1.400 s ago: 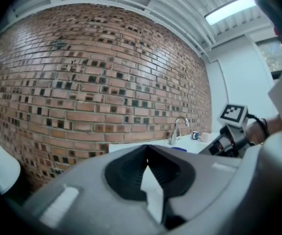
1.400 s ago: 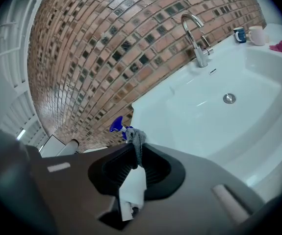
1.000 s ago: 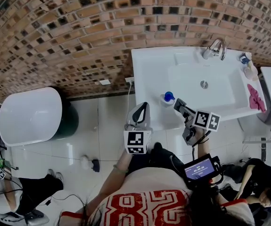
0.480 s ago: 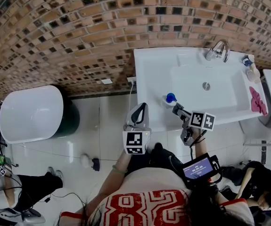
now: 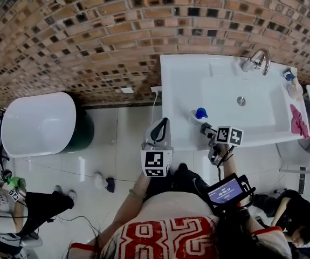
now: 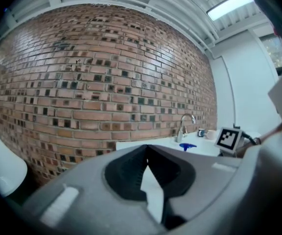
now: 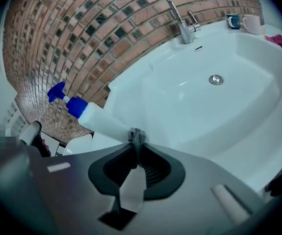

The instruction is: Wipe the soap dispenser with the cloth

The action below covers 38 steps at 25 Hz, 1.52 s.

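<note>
The soap dispenser (image 5: pixel 199 114) stands on the sink's front left corner, a white bottle (image 7: pixel 103 122) with a blue pump (image 7: pixel 58 93). My right gripper (image 7: pixel 137 142) is shut on a small grey cloth (image 7: pixel 137 135), and the cloth touches the bottle's side. In the head view the right gripper (image 5: pixel 204 127) sits just right of and below the dispenser. My left gripper (image 5: pixel 163 122) hangs over the floor left of the sink, apart from the dispenser. Its jaws (image 6: pixel 147 148) are shut with nothing between them.
The white sink (image 5: pixel 176 80) stands against a brick wall, with a faucet (image 5: pixel 257 61) at the back. Cups (image 5: pixel 293 82) and a pink cloth (image 5: pixel 298 121) lie on its right side. A white tub (image 5: pixel 36 123) stands at the left.
My right gripper has drawn in leftward, closer to the dispenser, with the cloth in it. The left gripper has stayed where it was. The head view has shifted a little.
</note>
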Each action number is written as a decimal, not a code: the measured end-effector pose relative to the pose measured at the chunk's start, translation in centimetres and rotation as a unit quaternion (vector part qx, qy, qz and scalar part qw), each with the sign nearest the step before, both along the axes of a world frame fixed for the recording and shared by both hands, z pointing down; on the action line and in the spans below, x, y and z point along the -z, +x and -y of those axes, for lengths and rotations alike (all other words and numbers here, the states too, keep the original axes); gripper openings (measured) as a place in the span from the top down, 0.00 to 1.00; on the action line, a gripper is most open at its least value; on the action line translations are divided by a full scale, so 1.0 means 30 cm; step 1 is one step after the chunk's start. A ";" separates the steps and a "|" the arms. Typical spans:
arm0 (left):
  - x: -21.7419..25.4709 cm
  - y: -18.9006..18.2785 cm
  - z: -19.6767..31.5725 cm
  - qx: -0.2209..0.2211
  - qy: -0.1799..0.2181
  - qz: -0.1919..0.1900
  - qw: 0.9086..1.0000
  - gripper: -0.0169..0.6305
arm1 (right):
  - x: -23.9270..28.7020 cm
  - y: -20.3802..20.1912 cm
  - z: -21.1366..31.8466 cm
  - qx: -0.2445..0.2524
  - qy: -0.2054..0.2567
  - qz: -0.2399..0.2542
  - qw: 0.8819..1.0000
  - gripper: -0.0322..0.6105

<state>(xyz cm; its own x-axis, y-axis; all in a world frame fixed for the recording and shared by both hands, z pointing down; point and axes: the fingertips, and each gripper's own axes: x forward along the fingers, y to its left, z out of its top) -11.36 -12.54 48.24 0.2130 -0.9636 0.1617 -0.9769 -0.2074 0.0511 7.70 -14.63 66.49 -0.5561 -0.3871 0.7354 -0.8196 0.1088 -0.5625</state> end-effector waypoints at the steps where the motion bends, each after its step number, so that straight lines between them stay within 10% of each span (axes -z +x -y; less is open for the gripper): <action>1: -0.001 -0.004 -0.001 0.002 0.000 0.000 1.000 0.97 | -0.002 0.000 0.001 0.002 0.000 -0.005 1.000 0.87; 14: 0.005 -0.006 -0.013 0.000 0.001 -0.011 1.000 0.97 | 0.320 -0.031 -0.022 0.006 0.112 0.007 0.994 0.87; 30: 0.070 0.005 -0.012 -0.015 0.016 -0.041 0.999 0.97 | 0.344 -0.240 -0.106 0.058 0.138 0.021 0.988 0.87; 38: 0.066 -0.065 0.062 -0.101 0.030 -0.020 0.994 0.97 | 0.334 -0.316 -0.078 -0.043 0.146 0.014 0.988 0.87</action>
<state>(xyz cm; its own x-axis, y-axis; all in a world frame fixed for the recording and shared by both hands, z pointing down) -13.32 -14.39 46.25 0.4076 -0.9084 0.0928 -0.9128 -0.4024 0.0699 -1.78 -12.28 56.48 -0.5307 -0.6268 0.5706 -0.8174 0.2005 -0.5400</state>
